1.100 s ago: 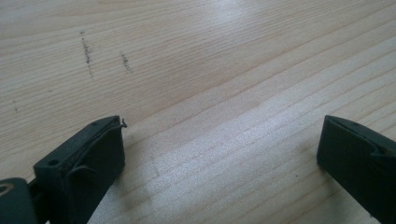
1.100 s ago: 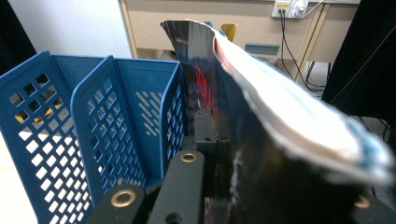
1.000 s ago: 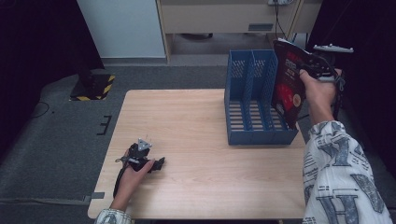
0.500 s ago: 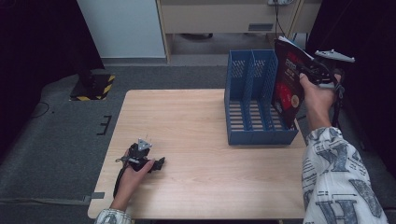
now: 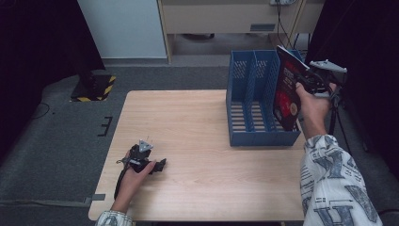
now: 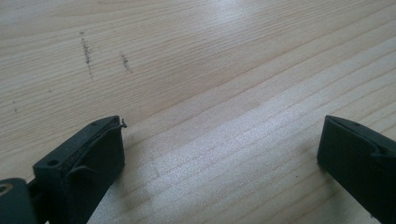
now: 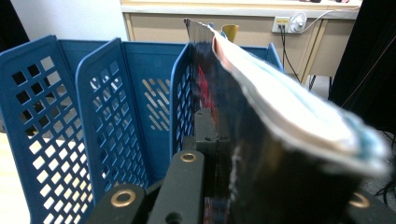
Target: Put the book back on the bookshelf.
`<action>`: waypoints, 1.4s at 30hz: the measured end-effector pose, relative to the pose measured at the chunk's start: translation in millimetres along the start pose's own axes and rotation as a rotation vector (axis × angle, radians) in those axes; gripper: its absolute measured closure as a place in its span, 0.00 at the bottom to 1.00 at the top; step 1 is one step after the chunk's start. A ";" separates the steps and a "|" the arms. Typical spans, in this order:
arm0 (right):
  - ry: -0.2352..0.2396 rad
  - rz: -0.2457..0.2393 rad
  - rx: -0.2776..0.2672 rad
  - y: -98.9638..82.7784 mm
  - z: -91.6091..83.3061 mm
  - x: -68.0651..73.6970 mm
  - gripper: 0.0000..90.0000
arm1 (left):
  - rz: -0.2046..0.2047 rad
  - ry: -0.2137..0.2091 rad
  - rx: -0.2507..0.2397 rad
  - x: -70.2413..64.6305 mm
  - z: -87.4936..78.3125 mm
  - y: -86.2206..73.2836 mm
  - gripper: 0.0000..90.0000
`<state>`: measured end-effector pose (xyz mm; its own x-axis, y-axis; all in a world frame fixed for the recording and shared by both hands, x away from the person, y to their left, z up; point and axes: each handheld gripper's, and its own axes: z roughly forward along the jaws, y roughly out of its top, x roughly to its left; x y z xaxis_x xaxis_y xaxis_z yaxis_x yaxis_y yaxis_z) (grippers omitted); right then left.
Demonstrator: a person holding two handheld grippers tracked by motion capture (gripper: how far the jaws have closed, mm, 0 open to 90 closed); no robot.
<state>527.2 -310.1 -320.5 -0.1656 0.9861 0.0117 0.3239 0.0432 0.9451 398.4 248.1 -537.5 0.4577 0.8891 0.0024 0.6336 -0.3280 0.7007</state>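
Note:
A glossy black and red magazine (image 5: 286,89) stands upright over the rightmost slot of a blue three-slot file holder (image 5: 251,101) at the table's right side, its lower edge inside the slot. My right gripper (image 5: 303,84) is shut on the magazine's right edge. In the right gripper view the magazine (image 7: 271,140) bends between the jaws of the right gripper (image 7: 218,133), with the file holder (image 7: 60,116) just behind it. My left gripper (image 5: 162,165) rests on the wooden table (image 5: 188,117) near its front left. In the left gripper view, the left gripper (image 6: 219,154) is open over bare wood.
Beyond the table's far edge are grey carpet, a beige cabinet (image 5: 226,14) and a white panel (image 5: 122,26). A yellow and black striped base (image 5: 96,87) sits on the floor at the left. Dark curtains flank both sides. A cable trails from the right gripper.
My right hand has come down a little with the magazine, lowering it further into the holder's rightmost slot. The left gripper has stayed where it was.

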 end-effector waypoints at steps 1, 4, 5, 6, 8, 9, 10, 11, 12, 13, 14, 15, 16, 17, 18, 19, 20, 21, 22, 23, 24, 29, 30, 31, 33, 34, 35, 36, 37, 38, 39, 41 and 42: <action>-0.002 0.003 0.000 -0.9 0.4 0.2 0.97 | 0.000 0.000 0.000 0.0 0.0 0.0 0.00; -0.005 0.000 0.003 -3.3 1.5 0.7 0.97 | -0.001 0.001 0.000 0.0 0.0 0.0 0.00; -0.003 0.000 0.007 -4.6 1.8 1.0 0.97 | 0.000 0.000 0.000 0.0 0.0 0.0 0.00; -0.003 0.003 0.008 -5.7 2.6 1.4 0.97 | 0.000 0.000 0.000 0.0 0.0 0.0 0.00; -0.002 -0.005 0.015 -7.7 3.5 2.1 0.97 | 0.000 0.001 0.000 0.0 0.0 0.0 0.00; -0.001 -0.002 0.015 -8.9 4.2 2.6 0.97 | 0.000 0.001 0.000 0.0 0.0 0.0 0.00; -0.001 -0.004 0.017 -9.6 4.5 2.8 0.97 | -0.001 0.001 0.000 0.0 0.0 0.0 0.00; 0.001 -0.001 0.019 -10.7 4.9 3.5 0.97 | 0.000 0.001 0.000 0.0 0.0 0.0 0.00; 0.001 -0.004 0.020 -11.8 5.3 3.7 0.97 | 0.000 0.000 0.000 0.0 0.0 0.0 0.00; 0.001 -0.005 0.023 -13.2 5.6 4.5 0.97 | 0.000 0.000 0.000 0.0 0.0 0.0 0.00; 0.001 -0.009 0.024 -14.2 5.6 4.7 0.97 | 0.000 0.000 0.000 0.0 0.0 0.0 0.00; 0.001 -0.006 0.019 -15.2 5.3 5.0 0.97 | 0.003 0.001 0.003 0.2 -0.2 0.0 0.00; 0.001 -0.007 0.020 -15.3 5.0 5.1 0.97 | 0.003 0.001 0.003 0.2 -0.2 0.0 0.00; 0.002 -0.008 0.023 -15.3 4.6 5.4 0.97 | 0.004 0.000 0.003 0.3 -0.2 0.0 0.00; 0.003 -0.010 0.027 -15.2 4.2 5.7 0.97 | 0.004 0.000 0.003 0.3 -0.2 0.0 0.00; 0.002 -0.015 0.030 -15.2 3.9 6.0 0.96 | 0.004 0.001 0.003 0.3 -0.2 0.0 0.00; -0.003 -0.024 0.036 -15.2 3.3 6.5 0.96 | 0.004 0.001 0.004 0.3 -0.2 0.0 0.00; -0.007 -0.027 0.043 -15.1 2.7 7.3 0.96 | 0.006 0.000 0.004 0.4 -0.3 0.0 0.00; -0.008 -0.030 0.048 -15.1 2.1 7.7 0.96 | 0.006 0.001 0.005 0.4 -0.3 0.0 0.00; -0.012 -0.032 0.057 -15.1 1.2 8.7 0.96 | 0.007 0.000 0.005 0.4 -0.3 0.1 0.00; -0.012 -0.040 0.067 -15.0 0.5 9.6 0.96 | 0.006 0.001 0.005 0.4 -0.3 0.0 0.00; -0.003 -0.056 0.107 -17.6 -3.3 14.2 0.95 | 0.006 0.000 0.005 0.4 -0.3 0.1 0.00; -0.003 -0.058 0.110 -18.8 -3.7 14.9 0.94 | 0.005 0.001 0.005 0.4 -0.3 0.0 0.00; -0.004 -0.059 0.109 -19.4 -4.3 15.5 0.94 | 0.006 0.000 0.005 0.4 -0.3 0.1 0.00; 0.003 -0.060 0.110 -20.6 -5.5 15.6 0.95 | 0.006 0.000 0.005 0.4 -0.3 0.1 0.00; 0.004 -0.062 0.111 -21.2 -6.1 15.6 0.95 | 0.006 0.000 0.005 0.4 -0.3 0.0 0.00; 0.006 -0.065 0.113 -21.5 -7.0 15.6 0.94 | 0.006 0.000 0.005 0.4 -0.3 0.1 0.00; 0.005 -0.063 0.114 -22.0 -7.8 15.8 0.94 | 0.006 0.001 0.005 0.4 -0.3 0.0 0.00; 0.005 -0.063 0.115 -22.4 -8.6 15.6 0.94 | 0.006 0.001 0.005 0.3 -0.3 0.1 0.00; 0.005 -0.059 0.118 -23.0 -9.8 15.5 0.94 | 0.006 0.001 0.005 0.3 -0.3 0.1 0.00; 0.007 -0.059 0.118 -23.5 -10.4 15.5 0.94 | 0.006 0.001 0.005 0.3 -0.3 0.1 0.00; 0.008 -0.055 0.119 -25.0 -11.7 15.3 0.93 | 0.006 0.002 0.004 0.2 -0.2 0.1 0.00; 0.009 -0.058 0.122 -25.6 -12.1 15.0 0.93 | 0.005 0.002 0.004 0.1 -0.2 0.1 0.00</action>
<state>505.2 -298.3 -340.5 -0.1959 0.9799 -0.0384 0.4246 0.1200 0.8974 398.3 248.3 -537.3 0.4594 0.8882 0.0075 0.6340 -0.3338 0.6976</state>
